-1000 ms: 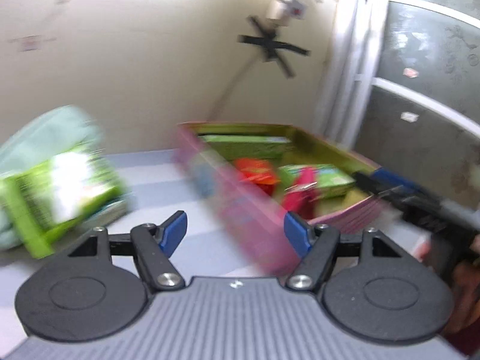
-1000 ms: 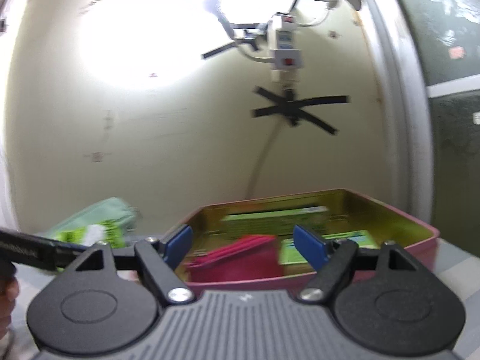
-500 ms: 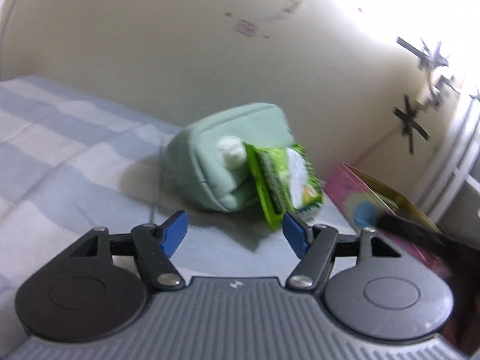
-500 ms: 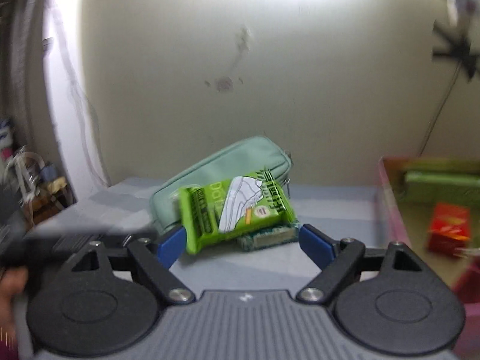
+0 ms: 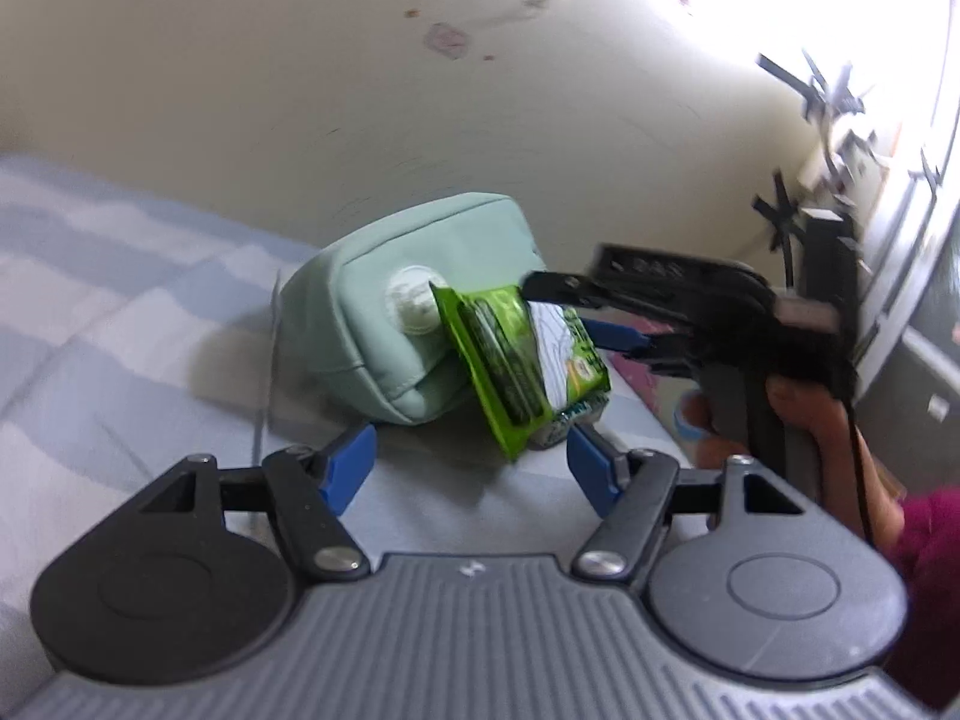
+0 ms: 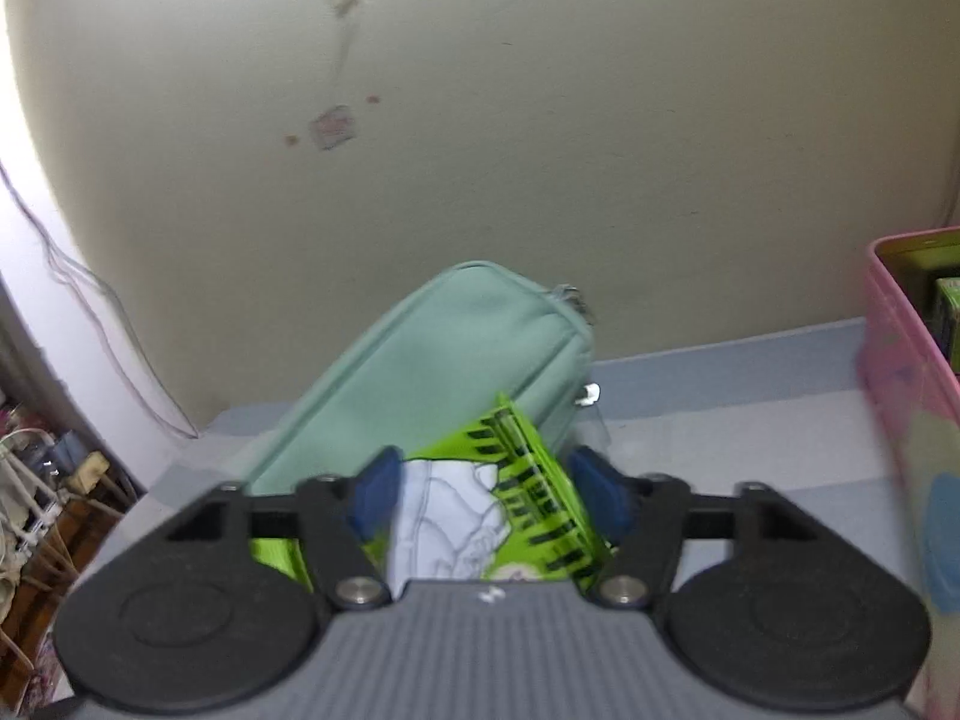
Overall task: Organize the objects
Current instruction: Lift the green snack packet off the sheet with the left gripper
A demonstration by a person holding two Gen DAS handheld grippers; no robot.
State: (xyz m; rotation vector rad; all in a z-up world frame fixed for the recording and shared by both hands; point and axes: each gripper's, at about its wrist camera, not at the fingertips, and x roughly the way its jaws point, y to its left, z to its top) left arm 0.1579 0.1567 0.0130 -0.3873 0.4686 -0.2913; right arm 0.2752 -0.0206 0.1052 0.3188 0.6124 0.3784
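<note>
1. Since it is a thin foil or plastic wrapper, the green snack packet (image 6: 516,498) will most likely be light, crinkly and somewhat slippery, with contents that could crush under a hard squeeze.
2. A hold across the flat body near the middle looks safer than one on the sealed edge, which could slide out between the pads.
3. This packet leans against a mint-green zip pouch (image 5: 384,324) on the blue-and-white striped bedsheet (image 5: 102,276), close to the cream wall (image 6: 540,120).
4. It sits directly between the blue pads of the right gripper (image 6: 489,495), whose jaws have just been closing around it. Whether the pads press the wrapper yet cannot be told from the right wrist view; a small gap seems to remain on each side.
5. From the left wrist view the right gripper (image 5: 576,315) reaches in from the right, one finger above the packet's upper edge and one below, held by the person's hand (image 5: 774,420).
6. Well short of the packet, the left gripper (image 5: 468,468) is half open and empty, pointing toward the pouch.
7. At the right stands the pink tin box (image 6: 906,396), probably the packet's destination, holding a green item.
</note>
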